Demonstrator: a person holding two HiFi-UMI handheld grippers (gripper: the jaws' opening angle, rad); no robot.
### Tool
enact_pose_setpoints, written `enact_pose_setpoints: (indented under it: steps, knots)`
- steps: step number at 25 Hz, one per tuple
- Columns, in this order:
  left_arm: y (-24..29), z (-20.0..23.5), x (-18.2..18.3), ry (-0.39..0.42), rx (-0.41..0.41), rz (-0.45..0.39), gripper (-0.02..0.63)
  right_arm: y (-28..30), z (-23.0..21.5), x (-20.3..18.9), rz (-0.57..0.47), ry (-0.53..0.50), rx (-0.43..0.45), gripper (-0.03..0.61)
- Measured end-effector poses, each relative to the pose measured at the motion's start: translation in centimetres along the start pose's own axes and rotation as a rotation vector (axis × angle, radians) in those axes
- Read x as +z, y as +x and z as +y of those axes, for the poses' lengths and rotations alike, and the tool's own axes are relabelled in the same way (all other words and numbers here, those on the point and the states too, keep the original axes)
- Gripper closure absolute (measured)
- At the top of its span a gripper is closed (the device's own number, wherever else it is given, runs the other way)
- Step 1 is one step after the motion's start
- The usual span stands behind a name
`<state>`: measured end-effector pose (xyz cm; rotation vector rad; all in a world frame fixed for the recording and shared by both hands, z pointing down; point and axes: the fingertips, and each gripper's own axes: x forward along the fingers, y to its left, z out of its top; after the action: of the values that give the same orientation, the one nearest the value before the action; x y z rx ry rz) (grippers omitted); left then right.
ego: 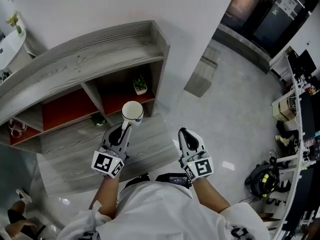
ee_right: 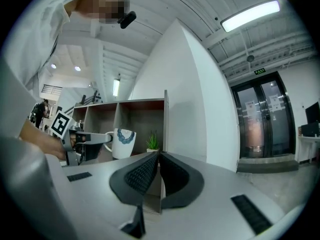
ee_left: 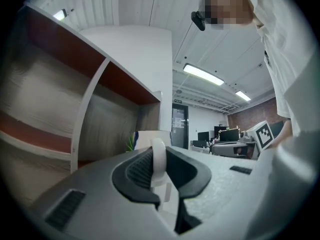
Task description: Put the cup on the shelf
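Small potted plant (ego: 140, 85), black bag (ego: 263, 179) on floor (ego: 235, 119), cluttered desks (ego: 300, 101), glass doors (ee_right: 260, 119)

Cool, even indoor light, with heavy fisheye warp in both gripper views.

The head view is bright and evenly lit, with small glare spots on the glossy floor (ego: 235, 124) at lower centre and lower left. There is deep shadow inside the shelf (ego: 90, 59) compartments, and the white cup (ego: 132, 111) stays bright without blowing out. A ceiling light strip (ee_left: 202, 75) glows at the upper right of the left gripper view, and another strip (ee_right: 249, 15) burns white at the upper right of the right gripper view. Both gripper views bend straight lines hard and fall to black at the corners. The left gripper (ee_left: 158, 154) and the right gripper (ee_right: 158, 155), close to the lens, look soft, and the background is sharper.
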<state>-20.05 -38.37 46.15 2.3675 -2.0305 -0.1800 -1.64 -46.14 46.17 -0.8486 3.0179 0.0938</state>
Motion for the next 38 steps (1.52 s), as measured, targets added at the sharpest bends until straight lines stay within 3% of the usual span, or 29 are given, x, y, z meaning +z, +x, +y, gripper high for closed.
enact_pose_setpoints:
  steps: [7,18,31,38]
  knots:
    - [1.0,2.9,-0.4,-0.008,0.087,-0.001,0.555,3.1,-1.5,-1.2,0.008,0.049,0.021,0.538]
    - [4.6,5.3,-1.1,0.020,0.269,-0.012,0.555,9.8,-4.2,-3.5,0.047,0.112,0.219,0.538]
    - [5.6,9.3,-1.8,0.050,0.500,-0.038,0.555,15.3,-5.0,-5.8,0.113,0.107,0.430,0.538]
    - [5.8,10.3,-2.2,0.071,0.573,-0.043,0.555,16.5,-5.7,-7.0,0.149,0.113,0.472,0.538]
